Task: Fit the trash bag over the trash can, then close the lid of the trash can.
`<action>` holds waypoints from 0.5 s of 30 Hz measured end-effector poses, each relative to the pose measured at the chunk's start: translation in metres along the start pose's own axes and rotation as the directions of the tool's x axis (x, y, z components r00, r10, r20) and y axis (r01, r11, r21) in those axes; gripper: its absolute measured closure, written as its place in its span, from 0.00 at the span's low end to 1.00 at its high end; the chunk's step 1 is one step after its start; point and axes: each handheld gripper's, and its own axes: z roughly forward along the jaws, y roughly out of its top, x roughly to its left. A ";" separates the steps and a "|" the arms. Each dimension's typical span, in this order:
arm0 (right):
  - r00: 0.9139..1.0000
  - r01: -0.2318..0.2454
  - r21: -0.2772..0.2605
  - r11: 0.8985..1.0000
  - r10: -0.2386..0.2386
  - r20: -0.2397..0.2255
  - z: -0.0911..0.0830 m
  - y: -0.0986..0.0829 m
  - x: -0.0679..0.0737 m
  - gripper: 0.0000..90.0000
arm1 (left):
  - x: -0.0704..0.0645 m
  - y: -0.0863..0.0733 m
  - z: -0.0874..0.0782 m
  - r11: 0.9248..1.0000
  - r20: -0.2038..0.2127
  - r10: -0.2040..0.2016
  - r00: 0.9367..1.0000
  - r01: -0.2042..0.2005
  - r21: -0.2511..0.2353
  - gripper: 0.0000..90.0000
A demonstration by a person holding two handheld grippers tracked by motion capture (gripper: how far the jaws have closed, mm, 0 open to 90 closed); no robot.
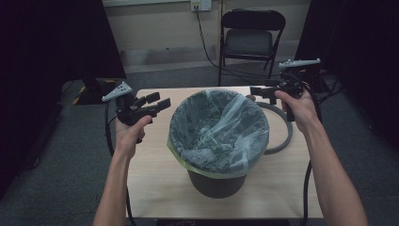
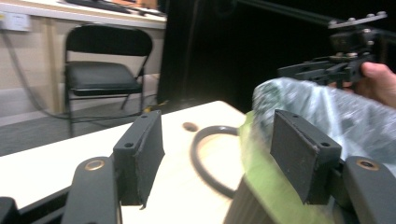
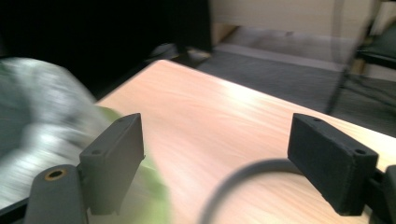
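Note:
A dark bin [image 1: 217,184] stands in the middle of the wooden table [image 1: 155,183], lined with a translucent bag [image 1: 219,129] whose green edge folds over the rim. A grey ring [image 1: 282,127] lies on the table behind the bin at the right. My left gripper [image 1: 159,102] hovers open just left of the bin's rim, holding nothing; in its own view the bag [image 2: 322,112] and ring [image 2: 205,158] lie ahead of the left gripper [image 2: 217,158]. My right gripper [image 1: 256,91] hovers open at the bin's far right rim, above the ring [image 3: 243,182], right gripper [image 3: 233,161] empty.
A black folding chair [image 1: 251,35] stands on the grey carpet beyond the table. Black curtains hang at both sides. Cables trail from each gripper down past the table edges. A small round hole [image 2: 189,126] marks the tabletop near the ring.

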 end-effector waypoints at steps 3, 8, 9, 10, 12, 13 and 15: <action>0.998 -0.009 0.012 1.000 0.008 0.063 -0.003 -0.018 -0.013 0.19 | 0.002 -0.013 -0.001 0.998 -0.043 0.025 0.999 -0.023 0.061 0.38; 0.988 -0.037 0.052 0.998 0.029 0.150 -0.002 -0.046 -0.031 0.19 | 0.014 -0.038 0.002 0.991 -0.077 0.013 0.997 -0.002 0.131 0.34; 0.986 -0.041 0.061 0.997 0.031 0.161 -0.001 -0.052 -0.034 0.21 | 0.016 -0.042 0.003 0.990 -0.080 0.008 0.997 0.003 0.143 0.33; 0.985 -0.044 0.072 0.996 0.031 0.169 0.000 -0.057 -0.036 0.24 | 0.017 -0.046 0.004 0.987 -0.084 0.010 0.996 0.004 0.159 0.31; 0.982 -0.047 0.085 0.995 0.030 0.186 0.001 -0.066 -0.040 0.29 | 0.019 -0.054 0.004 0.982 -0.081 0.015 0.997 0.001 0.188 0.30; 0.981 -0.057 0.089 0.994 0.039 0.191 0.001 -0.071 -0.043 0.31 | 0.020 -0.059 0.005 0.979 -0.082 0.004 0.997 0.013 0.204 0.28; 0.978 -0.076 0.108 0.991 0.053 0.202 0.002 -0.080 -0.048 0.36 | 0.023 -0.069 0.006 0.967 -0.091 0.006 0.996 0.018 0.254 0.26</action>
